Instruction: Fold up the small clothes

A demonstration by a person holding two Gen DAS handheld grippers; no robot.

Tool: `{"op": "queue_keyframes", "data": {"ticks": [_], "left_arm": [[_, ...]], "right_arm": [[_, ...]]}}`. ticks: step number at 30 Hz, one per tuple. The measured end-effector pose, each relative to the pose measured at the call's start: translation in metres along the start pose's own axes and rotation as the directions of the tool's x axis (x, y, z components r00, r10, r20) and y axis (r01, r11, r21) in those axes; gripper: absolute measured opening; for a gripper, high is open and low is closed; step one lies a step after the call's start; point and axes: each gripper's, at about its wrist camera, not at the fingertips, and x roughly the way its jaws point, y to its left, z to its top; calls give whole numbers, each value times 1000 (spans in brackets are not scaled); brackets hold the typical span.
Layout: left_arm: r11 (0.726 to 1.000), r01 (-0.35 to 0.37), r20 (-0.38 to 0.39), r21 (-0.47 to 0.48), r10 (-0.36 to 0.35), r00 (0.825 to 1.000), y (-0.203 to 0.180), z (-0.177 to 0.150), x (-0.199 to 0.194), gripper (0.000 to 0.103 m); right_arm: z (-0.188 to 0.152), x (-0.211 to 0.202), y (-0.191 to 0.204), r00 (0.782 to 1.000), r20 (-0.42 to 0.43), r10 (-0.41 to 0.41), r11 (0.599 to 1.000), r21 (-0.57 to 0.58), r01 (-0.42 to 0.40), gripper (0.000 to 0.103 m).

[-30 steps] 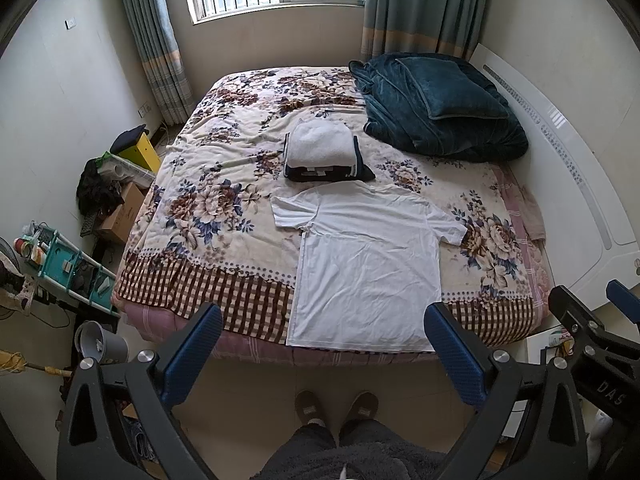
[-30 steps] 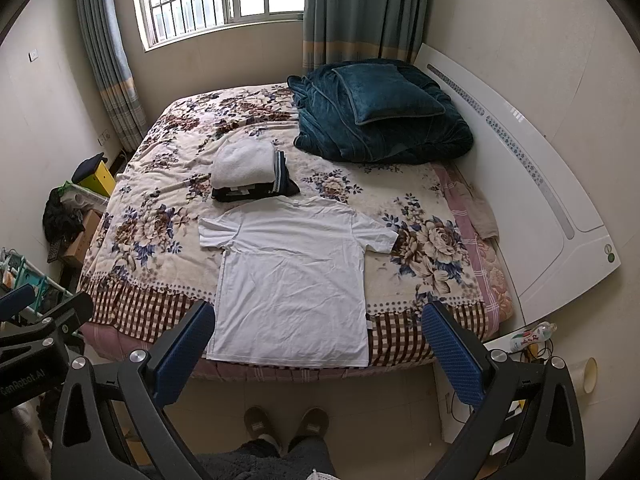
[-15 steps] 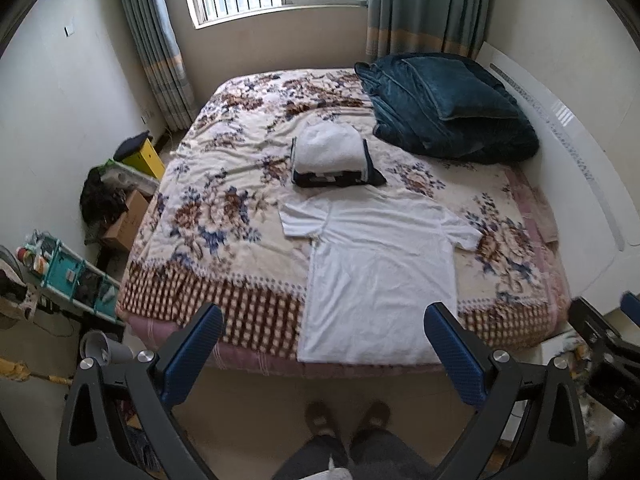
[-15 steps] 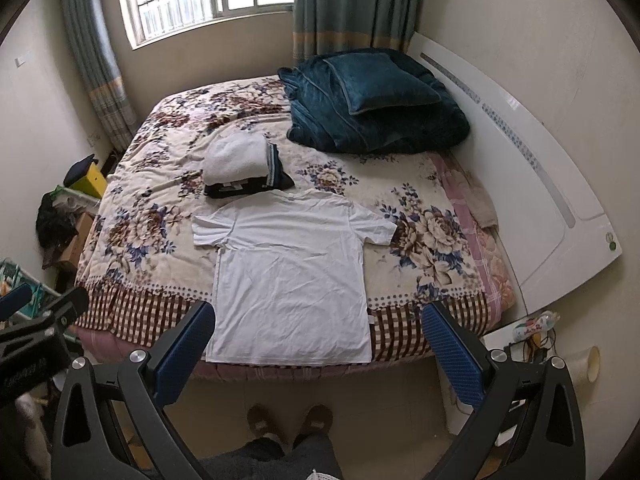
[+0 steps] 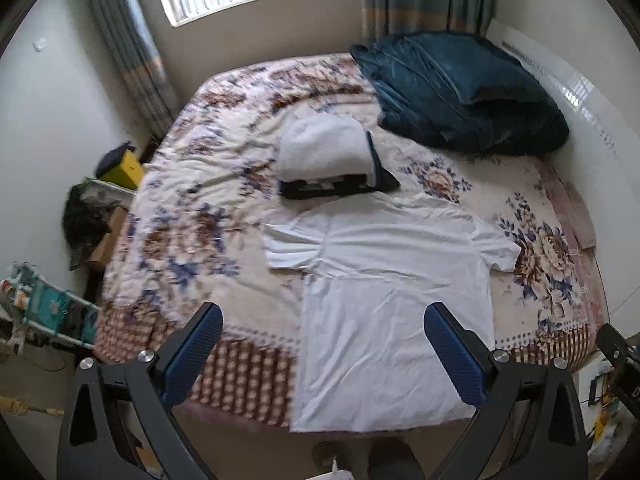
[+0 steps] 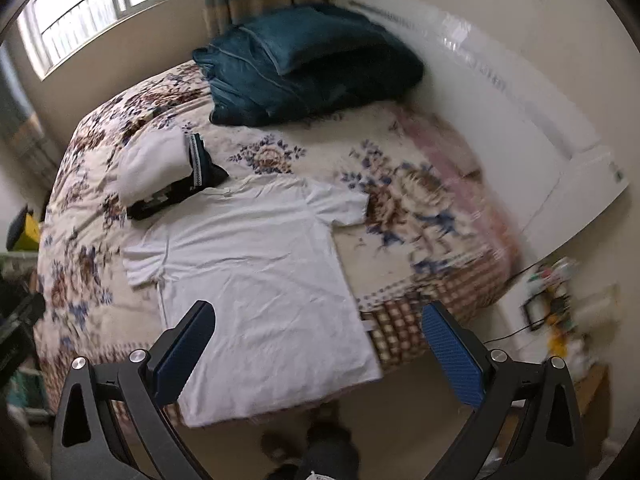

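We see both tools spread, w/ nothing held: left tool (image 5: 322, 340), right tool (image 6: 318, 338). Only left view shows teal cart (image 5: 48, 312). White T-shirt (image 5: 394, 300) flat, creased, on floral bed (image 5: 192, 216).

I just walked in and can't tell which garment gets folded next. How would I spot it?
Look at the bed with the floral cover. Near its foot edge lies a white T-shirt, spread flat, its hem hanging over the edge. Unlike the folded pile just beyond its collar, it is unfolded, with both sleeves out.
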Motion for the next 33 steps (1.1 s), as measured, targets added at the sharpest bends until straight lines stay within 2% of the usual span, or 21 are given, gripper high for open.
{"op": "queue_keyframes", "data": {"ticks": [5, 10, 14, 18, 19, 21, 22, 24, 26, 31, 33], "left_arm": [[999, -28, -19, 21, 28, 999, -38, 22, 79, 103], [996, -74, -72, 44, 77, 994, -79, 39, 164, 103], [997, -79, -145, 12, 80, 986, -99, 47, 233, 103], [995, -101, -207, 2, 99, 973, -117, 48, 297, 103], [995, -102, -228, -3, 98, 969, -121, 47, 313, 103], [995, -99, -267, -10, 92, 959, -131, 42, 345, 103], [995, -98, -280, -7, 92, 956, -135, 41, 356, 103], [996, -93, -310, 5, 90, 947, -144, 35, 381, 103], [996, -86, -334, 13, 85, 939, -153, 33, 398, 103], [998, -61, -371, 25, 66, 926, -166, 27, 421, 103], [999, -50, -383, 17, 53, 922, -167, 28, 426, 103]], "right_arm": [[41, 112, -15, 997, -79, -24, 997, 67, 29, 103], [82, 247, -37, 984, -179, 11, 991, 130, 13, 103], [100, 340, -58, 970, -243, 22, 983, 184, 24, 103], [108, 428, -91, 952, -301, 59, 953, 300, 36, 103], [109, 458, -103, 946, -316, 72, 936, 348, 45, 103], [100, 486, -120, 935, -341, 95, 904, 422, 62, 103], [96, 512, -132, 930, -349, 114, 874, 481, 74, 103], [84, 538, -150, 922, -357, 148, 818, 569, 89, 103], [73, 566, -166, 916, -339, 213, 735, 674, 78, 103], [58, 600, -180, 926, -224, 305, 554, 833, 19, 100], [58, 604, -178, 936, -184, 299, 519, 855, 2, 90]]}}
